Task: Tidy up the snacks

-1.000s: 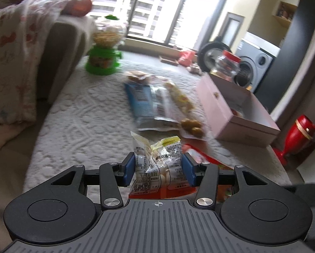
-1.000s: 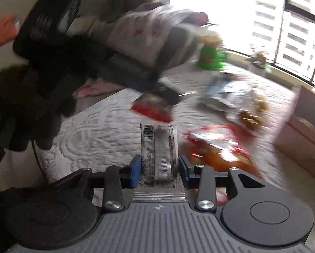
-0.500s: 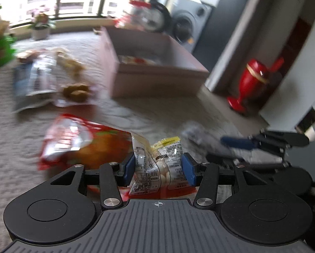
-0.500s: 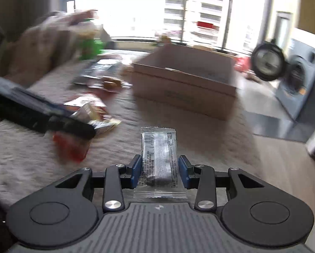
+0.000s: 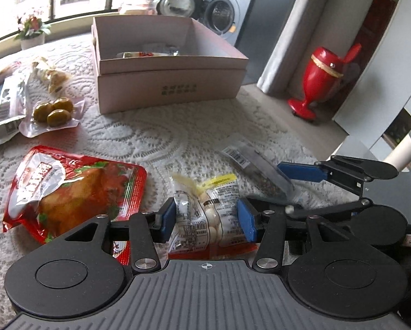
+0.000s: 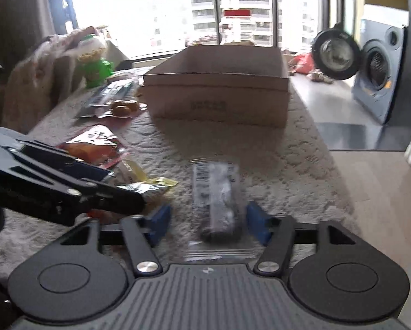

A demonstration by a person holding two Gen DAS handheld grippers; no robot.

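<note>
- So, the left gripper (image 5: 207, 218) is clamped on a clear packet of pale round snacks (image 5: 205, 214), both blue pads pressing into its sides, with the packet's yellow-trimmed top poking out forward past the fingertips.
- The right gripper (image 6: 205, 221) has its jaws opening right now. A slim dark snack bar wrapper (image 6: 218, 198) is sitting between them, leaning toward the right-hand pad, and the left pad is clearly off it. It's blurry, so I can't tell if it's dropping or already resting on the white lace cloth (image 5: 150, 134).
- The bar's long axis runs straight out along the right gripper's fingers, pointing at the pink box (image 5: 167, 63).
- That box is the thing everything turns on, I'd say: it sits dead ahead of both grippers, well apart, open top, with a few packets already inside at the far end.
- From the left wrist view the box is ahead and slightly left. The right gripper looks lined up more squarely with its front wall.
- A red pouch (image 5: 73, 189) lies just to the left of the left gripper, partly under it.
- My guess is the left packet still needs carrying forward and over the near wall of the box.
</note>
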